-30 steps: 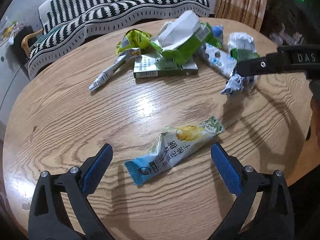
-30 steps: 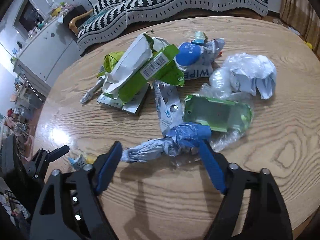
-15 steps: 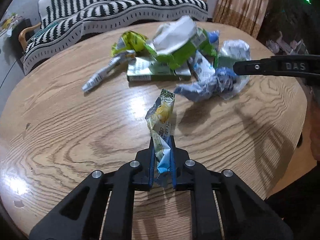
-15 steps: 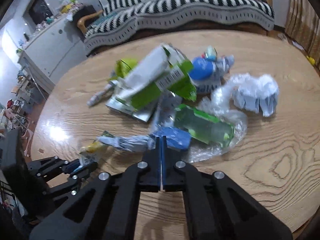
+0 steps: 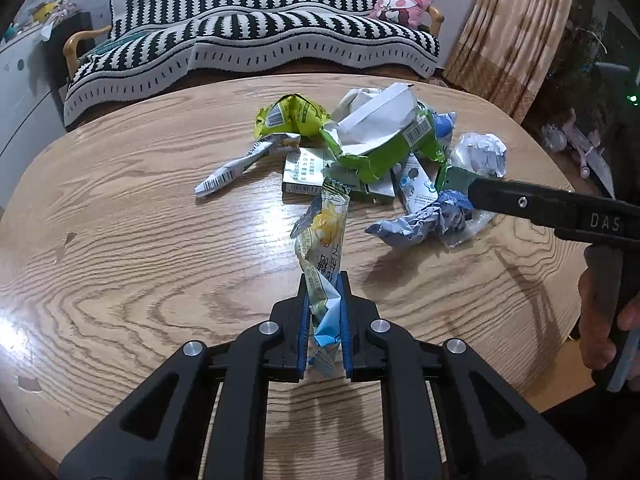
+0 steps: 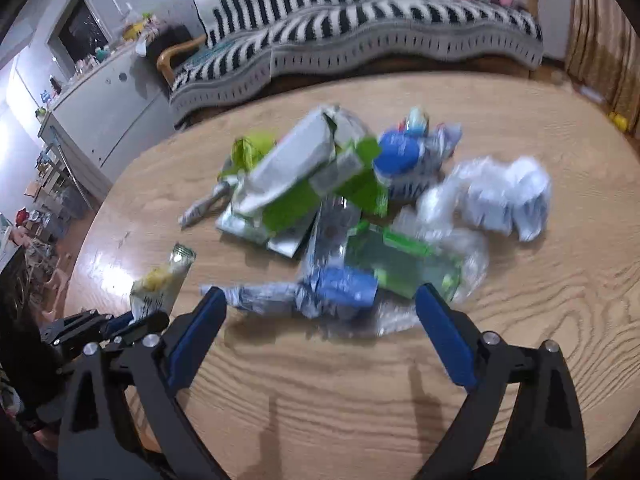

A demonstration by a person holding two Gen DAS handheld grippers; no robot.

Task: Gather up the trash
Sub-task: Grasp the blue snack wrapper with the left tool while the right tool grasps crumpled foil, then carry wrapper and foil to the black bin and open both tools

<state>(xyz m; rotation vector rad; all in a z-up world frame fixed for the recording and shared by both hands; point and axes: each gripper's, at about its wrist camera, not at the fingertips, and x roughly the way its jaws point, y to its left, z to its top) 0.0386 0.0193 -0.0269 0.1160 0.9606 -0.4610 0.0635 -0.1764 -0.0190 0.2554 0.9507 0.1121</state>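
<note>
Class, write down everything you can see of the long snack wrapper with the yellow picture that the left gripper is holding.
The snack wrapper is a long, narrow packet of shiny, crinkled film: pale with a yellow picture and dark printed characters, light blue at its lower end, with a serrated green top edge. The left gripper is shut on its lower end between blue pads, so it stands up off the wooden table, slightly twisted. It stands apart from the trash pile behind it.
</note>
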